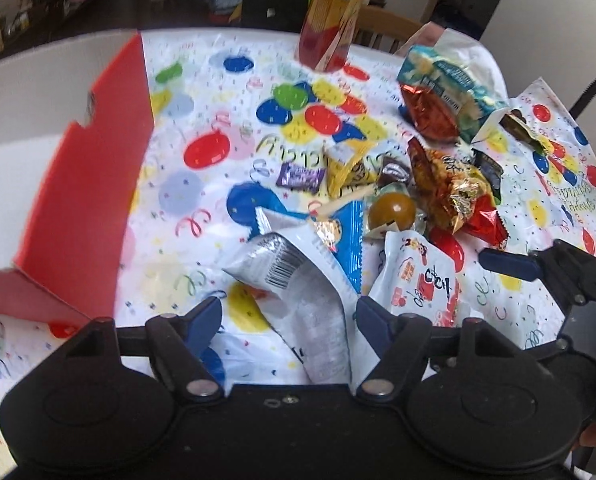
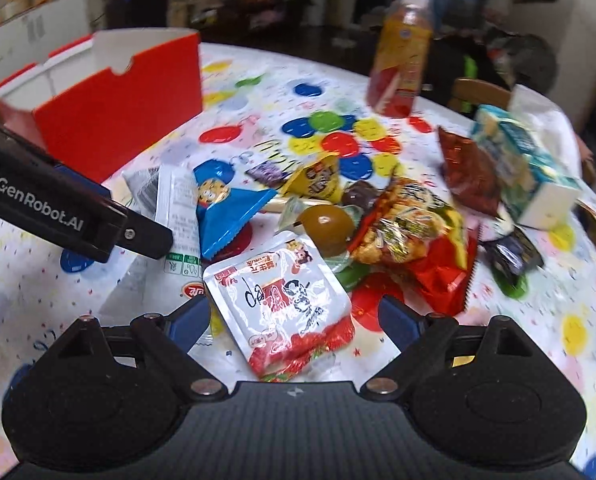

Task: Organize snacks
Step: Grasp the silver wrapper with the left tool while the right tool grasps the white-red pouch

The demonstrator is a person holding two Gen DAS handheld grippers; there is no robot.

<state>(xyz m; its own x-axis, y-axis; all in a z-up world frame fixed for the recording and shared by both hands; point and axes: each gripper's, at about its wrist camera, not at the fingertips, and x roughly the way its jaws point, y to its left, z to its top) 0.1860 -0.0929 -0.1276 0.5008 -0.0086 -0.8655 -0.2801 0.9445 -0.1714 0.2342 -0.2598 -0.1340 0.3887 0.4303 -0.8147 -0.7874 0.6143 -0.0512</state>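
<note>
Snacks on a balloon-print tabletop (image 1: 202,80), dim cluttered room behind.
Both claws gape empty: left claw (image 1: 288,314) straddles a white packet (image 1: 317,320) lying lengthwise away; right claw (image 2: 294,316) straddles a tilted white-red pouch (image 2: 282,300).

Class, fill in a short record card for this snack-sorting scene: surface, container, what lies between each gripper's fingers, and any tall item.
surface: table with balloon-print cloth
container: red box, open top, standing left of the snack pile
left gripper: open, around a white and silver packet
right gripper: open, around a white and red sachet
tall item: orange drink bottle, upright at the far side
pile: blue triangular packet, mixed wrapped snacks
</note>
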